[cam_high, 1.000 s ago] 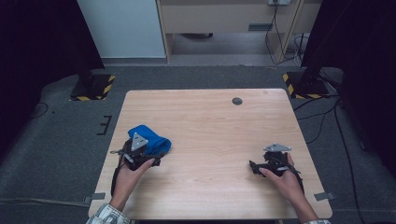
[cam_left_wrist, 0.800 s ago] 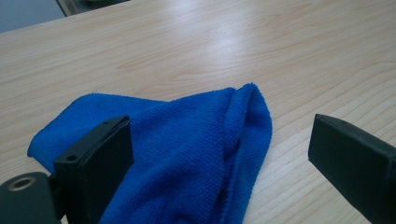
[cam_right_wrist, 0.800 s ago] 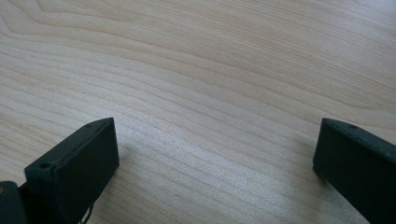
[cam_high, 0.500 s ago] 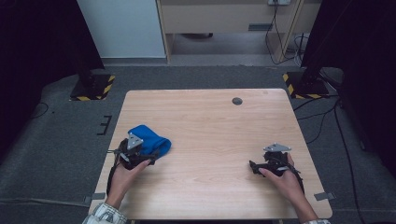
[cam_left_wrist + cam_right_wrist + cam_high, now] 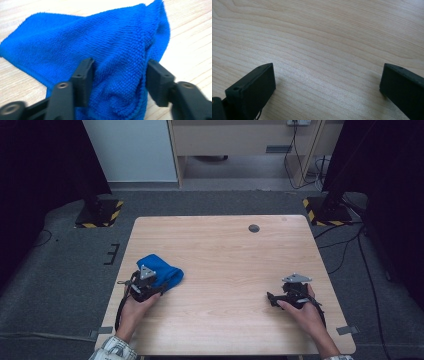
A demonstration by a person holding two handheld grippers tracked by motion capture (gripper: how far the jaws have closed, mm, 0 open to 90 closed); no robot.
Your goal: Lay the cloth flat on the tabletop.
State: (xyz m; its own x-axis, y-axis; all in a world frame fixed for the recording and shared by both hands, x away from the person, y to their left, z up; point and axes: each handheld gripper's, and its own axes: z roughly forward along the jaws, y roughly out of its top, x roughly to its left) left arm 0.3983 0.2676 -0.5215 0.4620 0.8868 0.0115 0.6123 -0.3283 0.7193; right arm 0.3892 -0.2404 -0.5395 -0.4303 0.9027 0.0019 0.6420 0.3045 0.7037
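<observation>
Blue cloth (image 5: 105,52) bunched between closing left fingers (image 5: 85,80); right fingers (image 5: 254,87) spread over bare wooden table (image 5: 225,250).

The table (image 5: 220,270) is seen from above and in front by the high view. The cloth (image 5: 100,50) is viewed at close range along the left gripper's jaws; bare tabletop (image 5: 317,37) is viewed closely from the right gripper. The cloth (image 5: 162,270) is shared with the high view.

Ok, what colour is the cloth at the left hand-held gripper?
Bright blue all over. The cloth shows best in the left gripper view.
</observation>
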